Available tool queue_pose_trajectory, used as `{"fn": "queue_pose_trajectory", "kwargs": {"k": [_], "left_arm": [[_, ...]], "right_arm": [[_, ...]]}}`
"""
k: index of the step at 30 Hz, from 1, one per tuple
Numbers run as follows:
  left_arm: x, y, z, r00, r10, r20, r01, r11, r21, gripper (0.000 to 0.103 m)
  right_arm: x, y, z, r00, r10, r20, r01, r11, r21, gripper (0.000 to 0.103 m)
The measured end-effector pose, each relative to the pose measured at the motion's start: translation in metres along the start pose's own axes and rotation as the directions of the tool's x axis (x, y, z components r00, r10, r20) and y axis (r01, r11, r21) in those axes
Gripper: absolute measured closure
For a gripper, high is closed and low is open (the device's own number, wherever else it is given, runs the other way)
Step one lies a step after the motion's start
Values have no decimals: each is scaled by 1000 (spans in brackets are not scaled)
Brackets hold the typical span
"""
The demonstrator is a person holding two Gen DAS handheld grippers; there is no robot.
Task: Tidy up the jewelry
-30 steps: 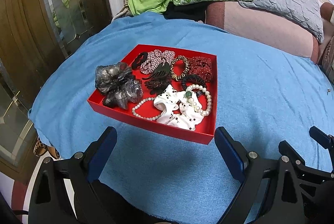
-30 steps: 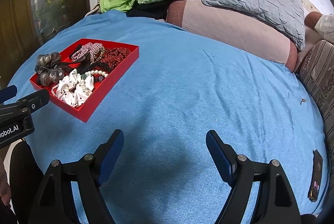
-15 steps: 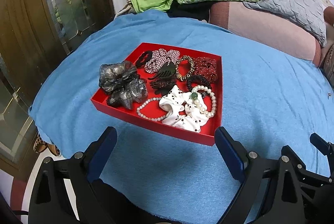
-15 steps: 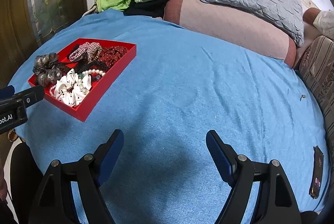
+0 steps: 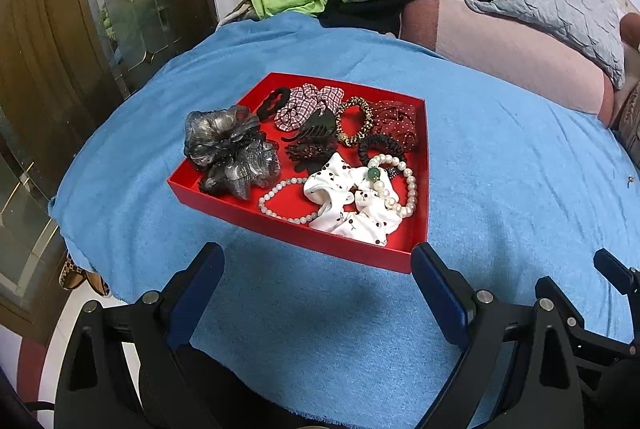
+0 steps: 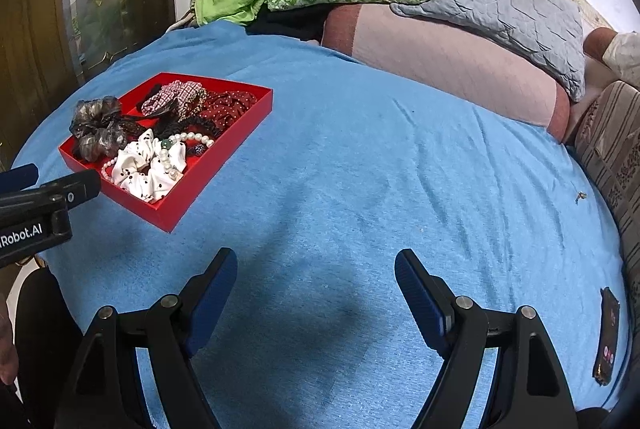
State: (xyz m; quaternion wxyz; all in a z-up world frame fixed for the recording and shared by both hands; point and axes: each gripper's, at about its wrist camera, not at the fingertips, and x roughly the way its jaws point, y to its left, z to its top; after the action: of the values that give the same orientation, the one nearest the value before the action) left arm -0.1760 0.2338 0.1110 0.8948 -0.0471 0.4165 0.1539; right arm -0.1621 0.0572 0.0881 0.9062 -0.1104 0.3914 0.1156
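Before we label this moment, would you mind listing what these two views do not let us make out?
- Red tray floor, both views: mostly covered by the piled accessories.
- Pink-white bead bracelet, left wrist view: its right part runs under the white dotted scrunchie.
- Dark phone, right wrist view: near the frame's edge, screen too small to read.
- Small speck on the blue cover, right wrist view: too small to identify.
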Motion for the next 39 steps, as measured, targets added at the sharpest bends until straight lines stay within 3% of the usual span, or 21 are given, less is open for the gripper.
{"fn": "queue_pose_trajectory", "kwargs": {"k": [39], "left_arm": [[5, -1, -3, 997, -65, -37, 65, 998, 4, 9]], "right_arm": [[-4, 3, 2, 999, -5, 34, 4, 1000, 18, 17]]}}
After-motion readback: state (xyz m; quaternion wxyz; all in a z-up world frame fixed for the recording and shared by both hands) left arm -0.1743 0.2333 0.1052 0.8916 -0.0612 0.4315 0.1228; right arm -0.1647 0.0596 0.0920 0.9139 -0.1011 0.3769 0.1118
